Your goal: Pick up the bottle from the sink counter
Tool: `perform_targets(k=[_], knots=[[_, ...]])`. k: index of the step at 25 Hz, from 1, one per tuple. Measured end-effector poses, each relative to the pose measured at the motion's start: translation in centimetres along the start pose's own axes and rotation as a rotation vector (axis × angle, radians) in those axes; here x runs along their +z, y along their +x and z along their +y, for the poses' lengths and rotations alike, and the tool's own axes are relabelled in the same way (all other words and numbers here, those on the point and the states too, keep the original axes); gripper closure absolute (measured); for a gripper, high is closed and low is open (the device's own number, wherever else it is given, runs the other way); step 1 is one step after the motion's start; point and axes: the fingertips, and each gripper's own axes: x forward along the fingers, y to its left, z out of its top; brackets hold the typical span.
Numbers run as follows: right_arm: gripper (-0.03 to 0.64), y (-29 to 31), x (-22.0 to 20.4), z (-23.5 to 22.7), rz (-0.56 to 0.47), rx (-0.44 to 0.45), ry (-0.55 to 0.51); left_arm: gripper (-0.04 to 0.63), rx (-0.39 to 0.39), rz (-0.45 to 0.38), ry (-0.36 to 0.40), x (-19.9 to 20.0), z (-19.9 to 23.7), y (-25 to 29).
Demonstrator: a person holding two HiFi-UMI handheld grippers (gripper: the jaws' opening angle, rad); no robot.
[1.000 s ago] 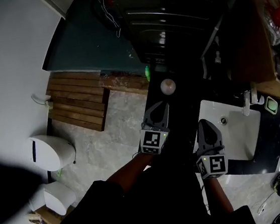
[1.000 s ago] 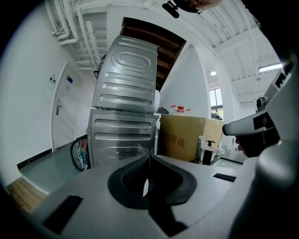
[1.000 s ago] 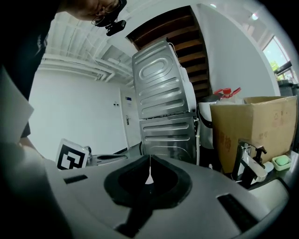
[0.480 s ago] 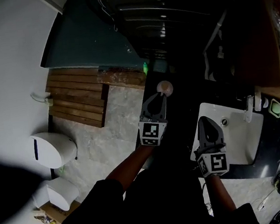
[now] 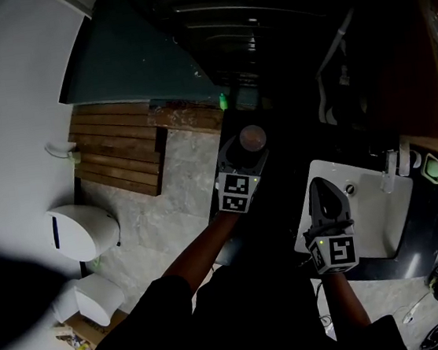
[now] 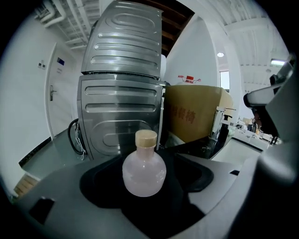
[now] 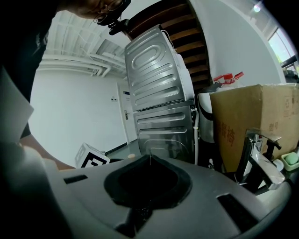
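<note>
A small round pale-pink bottle (image 6: 144,170) with a tan cap stands upright on the dark sink counter (image 5: 281,194), in front of a steel washing machine. In the head view the bottle (image 5: 252,136) sits just ahead of my left gripper (image 5: 247,148). The left gripper (image 6: 149,184) has its jaws opening, with the bottle between them and a gap on each side. My right gripper (image 5: 321,185) hangs over the left rim of the white sink. It is shut (image 7: 149,158) and holds nothing.
A white sink basin (image 5: 381,206) with a faucet (image 7: 254,156) lies to the right, with a green soap dish (image 5: 432,169) beyond it. Stacked steel washing machines (image 6: 124,93) and a cardboard box (image 6: 196,112) stand behind the bottle. Left of the counter are a wooden slat mat (image 5: 117,155) and a toilet (image 5: 83,230).
My left gripper has moved forward to the bottle and its jaws have spread from shut to either side of it. The right gripper has barely moved.
</note>
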Motion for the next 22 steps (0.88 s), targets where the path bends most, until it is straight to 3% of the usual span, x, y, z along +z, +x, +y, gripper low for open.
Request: perform_targets(k=[10, 18, 22], knots=[[0.578, 0.0, -1.5, -1.1, 0.037, 0.017, -0.003, 0.215, 0.022, 0.054, 0.033, -0.9, 0.3, 2.6], [0.578, -0.2, -0.4, -5.4, 0.002, -0.061, -0.012, 0.209, 0.029, 0.132, -0.005, -2.4, 0.9, 4.2], [0.578, -0.3, -0.5, -7.0, -0.002, -0.090, 0.001, 0.210, 0.063, 0.145, 0.025, -3.0, 1.0, 4.5]])
